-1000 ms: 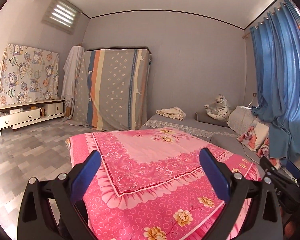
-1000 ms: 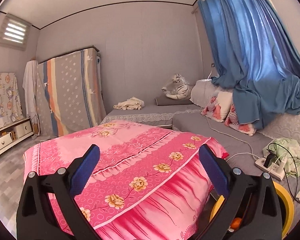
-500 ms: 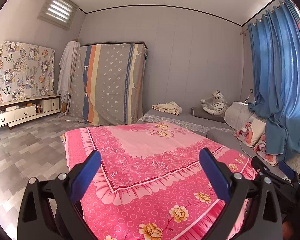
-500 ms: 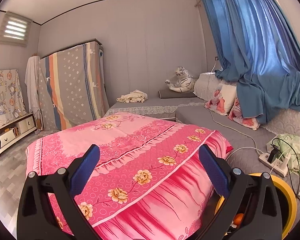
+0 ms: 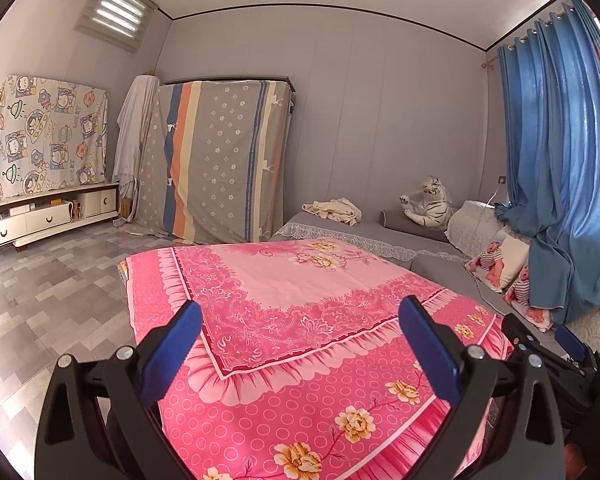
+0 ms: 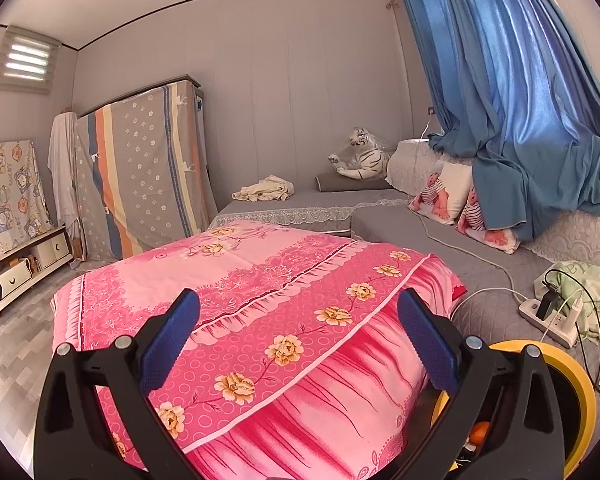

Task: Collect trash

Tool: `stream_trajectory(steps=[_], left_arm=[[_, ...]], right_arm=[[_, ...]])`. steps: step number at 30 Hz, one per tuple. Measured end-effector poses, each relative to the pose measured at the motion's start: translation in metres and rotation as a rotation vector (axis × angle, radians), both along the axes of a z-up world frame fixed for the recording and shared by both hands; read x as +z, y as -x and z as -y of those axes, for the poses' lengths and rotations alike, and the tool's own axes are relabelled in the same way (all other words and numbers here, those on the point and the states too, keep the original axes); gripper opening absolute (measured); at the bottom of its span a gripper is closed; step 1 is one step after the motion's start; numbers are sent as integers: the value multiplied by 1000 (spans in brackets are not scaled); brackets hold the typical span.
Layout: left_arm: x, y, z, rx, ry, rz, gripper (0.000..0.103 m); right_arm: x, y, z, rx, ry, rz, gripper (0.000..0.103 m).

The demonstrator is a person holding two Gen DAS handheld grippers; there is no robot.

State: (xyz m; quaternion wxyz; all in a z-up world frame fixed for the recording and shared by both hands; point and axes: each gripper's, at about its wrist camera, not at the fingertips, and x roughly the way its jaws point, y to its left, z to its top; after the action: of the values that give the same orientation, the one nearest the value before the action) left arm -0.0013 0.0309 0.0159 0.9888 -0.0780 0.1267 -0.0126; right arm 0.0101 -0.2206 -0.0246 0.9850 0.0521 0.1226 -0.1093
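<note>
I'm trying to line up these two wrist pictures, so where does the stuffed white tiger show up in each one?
Left wrist: the stuffed white tiger sits right of centre, on the grey cushion by the far wall.
Right wrist: the tiger sits above centre, just left of the blue curtain.
Shared landmark: the pink floral cover, in front of both open grippers.

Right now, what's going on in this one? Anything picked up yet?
Nothing is held yet. A person carries two tongs, and both the left tongs and the right tongs are open and empty, held above the pink floral cloth. No trash shows on top of the cloth. The yellow-rimmed bin sits low beside the right tongs, with something orange inside. A power strip with chargers and cables lies on the grey couch seat nearby.
</note>
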Motion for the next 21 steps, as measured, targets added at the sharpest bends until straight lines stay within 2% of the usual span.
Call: stream_trajectory(steps=[21], left_arm=[[-3,-1,4,-12,-1,-10,95]], right_arm=[[-6,-1,3,-1,-12,-15,94]])
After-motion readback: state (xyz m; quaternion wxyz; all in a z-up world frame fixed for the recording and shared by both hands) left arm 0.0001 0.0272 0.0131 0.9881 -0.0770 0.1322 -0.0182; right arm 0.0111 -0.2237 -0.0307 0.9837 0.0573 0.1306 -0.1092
